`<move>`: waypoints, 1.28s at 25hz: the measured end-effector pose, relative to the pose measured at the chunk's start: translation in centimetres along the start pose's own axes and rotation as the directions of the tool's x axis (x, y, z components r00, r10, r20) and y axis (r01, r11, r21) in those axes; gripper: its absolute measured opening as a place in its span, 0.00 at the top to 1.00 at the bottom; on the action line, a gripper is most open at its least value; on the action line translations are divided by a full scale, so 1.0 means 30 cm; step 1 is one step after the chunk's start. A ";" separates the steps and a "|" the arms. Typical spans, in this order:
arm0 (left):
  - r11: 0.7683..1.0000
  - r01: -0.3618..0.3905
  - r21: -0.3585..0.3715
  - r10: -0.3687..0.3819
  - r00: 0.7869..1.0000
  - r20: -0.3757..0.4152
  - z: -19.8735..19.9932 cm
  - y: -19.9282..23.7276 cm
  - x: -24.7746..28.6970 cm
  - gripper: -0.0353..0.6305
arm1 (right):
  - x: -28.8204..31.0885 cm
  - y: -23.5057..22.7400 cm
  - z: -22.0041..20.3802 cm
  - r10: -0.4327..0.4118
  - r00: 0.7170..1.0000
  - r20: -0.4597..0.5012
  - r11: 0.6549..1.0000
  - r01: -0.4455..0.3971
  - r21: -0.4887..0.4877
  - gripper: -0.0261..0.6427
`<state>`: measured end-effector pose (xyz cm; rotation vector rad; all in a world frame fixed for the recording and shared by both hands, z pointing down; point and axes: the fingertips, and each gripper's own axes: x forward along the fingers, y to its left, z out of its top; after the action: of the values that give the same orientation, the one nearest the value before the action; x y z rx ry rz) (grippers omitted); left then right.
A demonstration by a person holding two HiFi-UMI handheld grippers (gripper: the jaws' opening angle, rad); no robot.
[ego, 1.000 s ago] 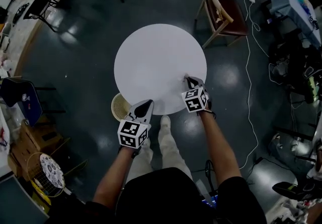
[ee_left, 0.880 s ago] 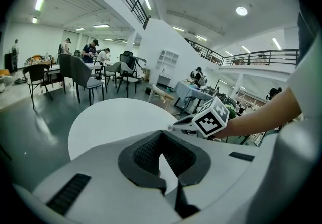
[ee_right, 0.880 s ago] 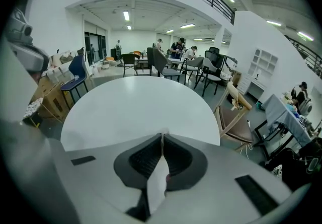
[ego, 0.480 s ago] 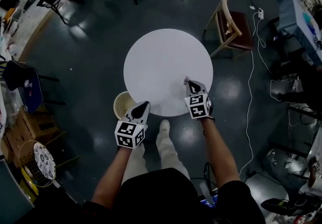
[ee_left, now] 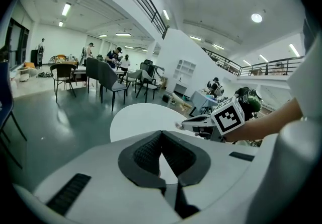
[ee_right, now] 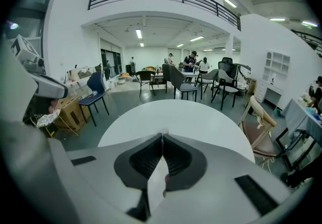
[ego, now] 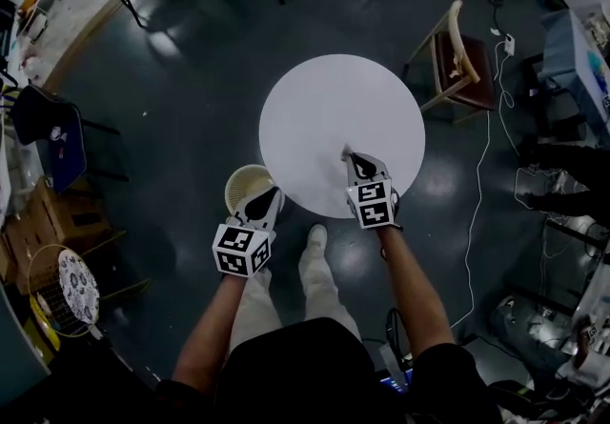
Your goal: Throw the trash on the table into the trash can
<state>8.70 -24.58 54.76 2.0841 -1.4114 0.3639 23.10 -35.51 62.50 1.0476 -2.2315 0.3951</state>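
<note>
- the right gripper (ego: pixel 349 155) is closed, its dark pads pressed together on a small white scrap (ee_left: pixel 177 125) that pokes out just past the tips; what kind of trash it is, i cannot tell.
- the right gripper points down and forward over the near right part of the round white desk (ego: pixel 324 108), with the scrap held just above the top.
- the left gripper (ego: pixel 273 193) is closed too, its tips meeting with nothing between them.
- in the head view the left gripper hangs over the near rim of the trash can (ego: pixel 229 191), close to the desk's near left edge.
- the trash can is a pale round basket standing on the dark floor, just beside the desk and partly tucked under its edge.
- the two grippers are apart, the left one lower in the head view and nearer the person, the right one further over the desk.
- the person's light shoe (ego: pixel 315 239) stands on the floor between the two arms, near the desk's edge.
- a wooden chair (ego: pixel 459 58) with a dark red seat stands beyond the desk to the right, and a white cable (ego: pixel 474 212) trails over the floor on that side.
- a blue chair (ego: pixel 50 138) stands well apart at the left.
</note>
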 end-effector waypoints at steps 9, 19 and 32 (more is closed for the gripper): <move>0.997 -0.044 -0.056 0.045 0.999 0.020 -0.032 0.231 -0.193 0.93 | 0.089 0.349 0.141 0.086 0.996 0.013 0.996 -0.085 -0.036 0.93; 0.983 -0.120 -0.139 0.127 0.991 0.039 -0.091 0.523 -0.353 0.93 | 0.239 0.711 0.205 0.183 0.983 -0.017 0.980 -0.184 -0.074 0.93; 0.958 -0.172 -0.229 0.179 0.984 0.009 -0.320 0.828 -0.449 0.93 | 0.478 1.090 0.124 0.270 0.959 -0.086 0.955 -0.278 -0.107 0.93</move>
<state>-18.40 -15.20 63.09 1.7931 -1.5819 0.2301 -10.55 -24.83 69.03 0.6529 -2.3112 0.4059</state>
